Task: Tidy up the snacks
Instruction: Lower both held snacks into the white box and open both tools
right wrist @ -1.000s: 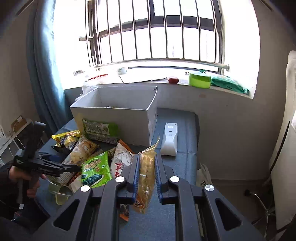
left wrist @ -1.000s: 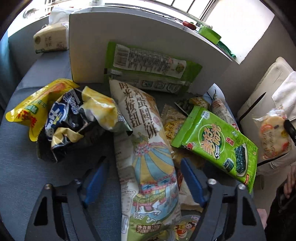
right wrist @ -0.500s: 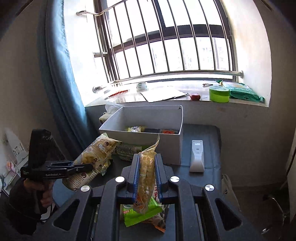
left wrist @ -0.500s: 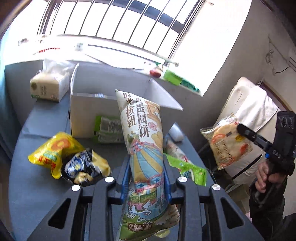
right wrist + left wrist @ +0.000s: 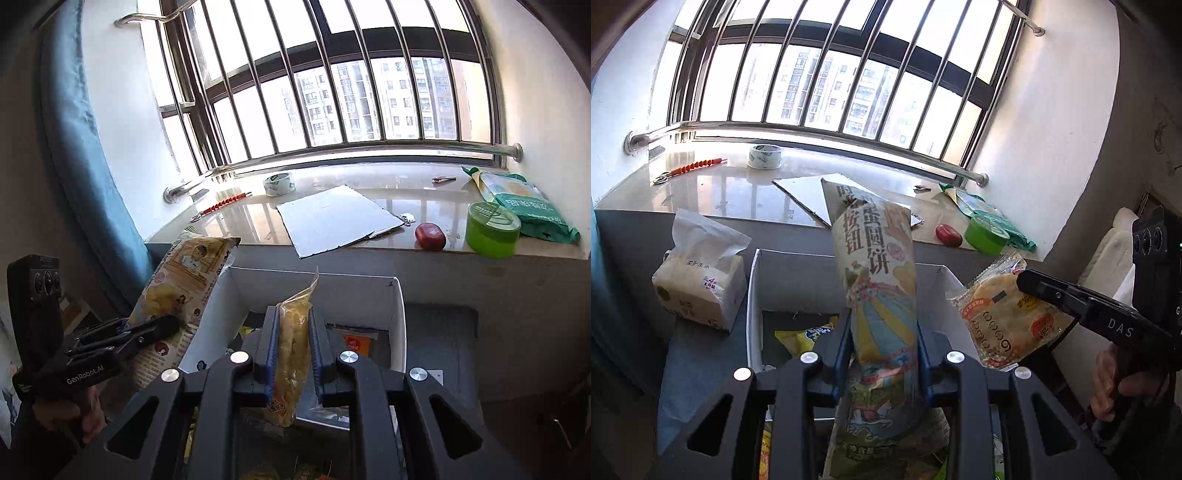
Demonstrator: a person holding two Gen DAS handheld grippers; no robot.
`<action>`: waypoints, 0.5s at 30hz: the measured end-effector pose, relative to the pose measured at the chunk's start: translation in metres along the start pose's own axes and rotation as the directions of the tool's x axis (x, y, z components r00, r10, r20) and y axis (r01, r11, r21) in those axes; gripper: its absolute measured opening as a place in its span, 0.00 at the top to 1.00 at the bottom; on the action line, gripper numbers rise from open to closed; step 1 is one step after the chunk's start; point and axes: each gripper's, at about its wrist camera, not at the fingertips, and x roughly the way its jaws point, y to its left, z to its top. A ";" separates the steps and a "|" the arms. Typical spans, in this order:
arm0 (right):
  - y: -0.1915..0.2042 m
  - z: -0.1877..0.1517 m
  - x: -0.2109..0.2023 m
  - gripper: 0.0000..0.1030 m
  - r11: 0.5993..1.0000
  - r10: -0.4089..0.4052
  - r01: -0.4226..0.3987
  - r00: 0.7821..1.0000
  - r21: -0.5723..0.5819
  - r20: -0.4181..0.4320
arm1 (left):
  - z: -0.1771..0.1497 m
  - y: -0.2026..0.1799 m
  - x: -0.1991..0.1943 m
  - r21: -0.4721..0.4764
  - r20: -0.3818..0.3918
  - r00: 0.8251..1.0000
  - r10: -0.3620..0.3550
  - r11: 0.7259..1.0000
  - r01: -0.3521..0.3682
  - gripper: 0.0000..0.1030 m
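My left hand-held gripper point(image 5: 882, 350) pinches a tall biscuit bag point(image 5: 877, 295) between its blue pads; large Chinese characters run down its upper front, and small print at the bottom is too fine to read. Its long axis stands nearly upright, top toward the window, held over the near wall of the white box point(image 5: 755, 295). My right hand-held gripper point(image 5: 293, 354) pinches a clear rice-cracker packet point(image 5: 293, 343) edge-on, also upright, over the same box; in the left view the packet's face shows round crackers and a red label. The right gripper's body reads "DAS", the left's "GenRobot.AI". Inside the box lie a yellow bag point(image 5: 803, 334) and an orange packet point(image 5: 356, 343). A tissue pack point(image 5: 700, 280) sits left of the box. On the sill behind: tape roll point(image 5: 279, 183), cardboard sheet point(image 5: 332, 218), red apple point(image 5: 430, 236), green tin point(image 5: 491, 229), green pouch point(image 5: 524, 206).
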 end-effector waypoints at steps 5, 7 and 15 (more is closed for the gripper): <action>-0.007 0.023 0.030 0.83 0.995 -0.089 0.088 0.996 -0.047 -0.026 | 0.014 0.001 0.040 0.045 -0.040 0.998 0.053 0.998 -0.052 0.59; -0.015 0.029 0.037 0.69 0.995 -0.094 0.093 0.995 -0.018 -0.038 | 0.016 0.000 0.041 0.047 -0.045 0.996 0.079 0.996 -0.077 0.27; -0.034 0.027 0.021 0.00 0.988 -0.106 0.102 0.994 0.112 0.032 | 0.013 -0.003 0.009 0.081 0.043 0.994 0.104 0.991 -0.107 0.00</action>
